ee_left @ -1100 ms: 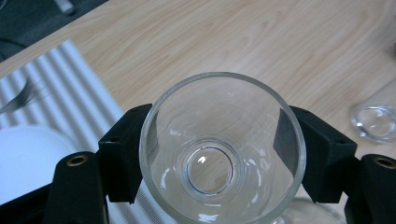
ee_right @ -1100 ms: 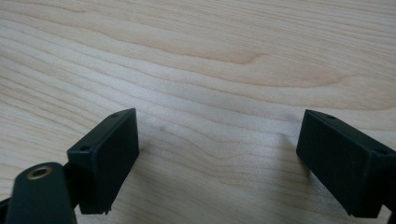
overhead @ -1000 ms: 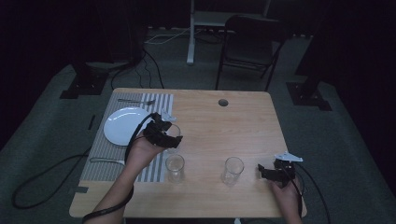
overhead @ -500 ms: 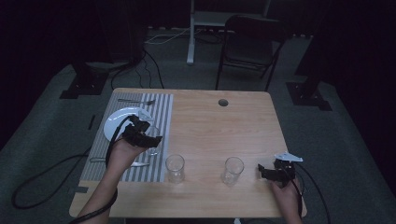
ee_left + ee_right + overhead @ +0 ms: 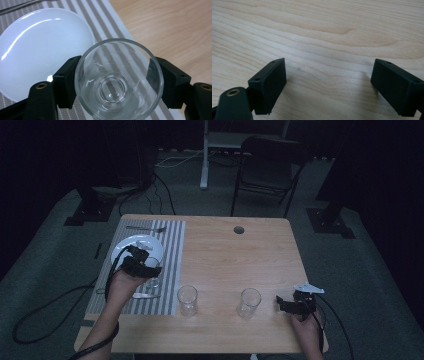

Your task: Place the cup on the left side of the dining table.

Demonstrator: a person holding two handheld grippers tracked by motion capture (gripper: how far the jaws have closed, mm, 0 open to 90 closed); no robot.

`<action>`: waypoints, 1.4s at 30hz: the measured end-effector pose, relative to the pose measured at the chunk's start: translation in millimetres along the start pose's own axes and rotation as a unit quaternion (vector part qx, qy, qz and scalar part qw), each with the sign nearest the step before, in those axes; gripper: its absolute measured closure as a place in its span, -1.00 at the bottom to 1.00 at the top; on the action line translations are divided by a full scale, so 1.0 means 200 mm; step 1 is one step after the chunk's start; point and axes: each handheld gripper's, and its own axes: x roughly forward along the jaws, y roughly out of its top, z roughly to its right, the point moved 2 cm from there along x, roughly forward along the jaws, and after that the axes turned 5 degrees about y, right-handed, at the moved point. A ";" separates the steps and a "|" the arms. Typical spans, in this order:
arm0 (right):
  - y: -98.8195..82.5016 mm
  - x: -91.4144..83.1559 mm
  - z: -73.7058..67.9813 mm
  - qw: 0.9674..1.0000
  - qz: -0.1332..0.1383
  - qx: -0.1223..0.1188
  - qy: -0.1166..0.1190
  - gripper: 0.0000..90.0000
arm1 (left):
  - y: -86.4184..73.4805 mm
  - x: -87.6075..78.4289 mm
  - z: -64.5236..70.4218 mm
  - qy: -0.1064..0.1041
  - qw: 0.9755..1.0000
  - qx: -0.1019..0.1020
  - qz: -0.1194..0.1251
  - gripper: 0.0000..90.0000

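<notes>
While clenched, the left claw (image 5: pixel 113 82) grips a glass (image 5: pixel 118 80) (seemingly above the placemat (image 5: pixel 105 22)).

Clear glass (image 5: pixel 118 82), white plate (image 5: pixel 37 47), grey-and-white striped placemat (image 5: pixel 100 17), black fingers (image 5: pixel 66 82).

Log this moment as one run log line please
left gripper: jaws shut on glass, over striped placemat beside plate | right gripper: jaws open, nothing between

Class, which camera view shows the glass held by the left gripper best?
The left gripper view: the glass sits large between both jaws, rim and base clear. In the high view it is a small shape at the left gripper, over the striped mat.
</notes>
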 end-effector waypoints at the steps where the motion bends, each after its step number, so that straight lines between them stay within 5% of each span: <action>1: 0.00 0.00 0.00 1.000 0.000 0.000 0.000 -0.72 | 0.00 0.01 -0.01 0.004 1.000 0.000 -0.003 -0.36; 13: 0.00 0.00 0.00 1.000 0.000 0.000 0.000 -0.72 | -0.05 0.09 -0.03 0.019 1.000 -0.022 -0.007 -0.36; 31: 0.00 0.00 0.00 1.000 0.000 0.000 0.000 -0.72 | -0.13 0.09 -0.05 0.014 0.996 -0.058 0.061 -0.37; 42: 0.00 0.00 0.00 1.000 0.000 0.000 0.000 -0.72 | -0.17 0.08 -0.04 0.023 0.994 -0.068 0.082 -0.38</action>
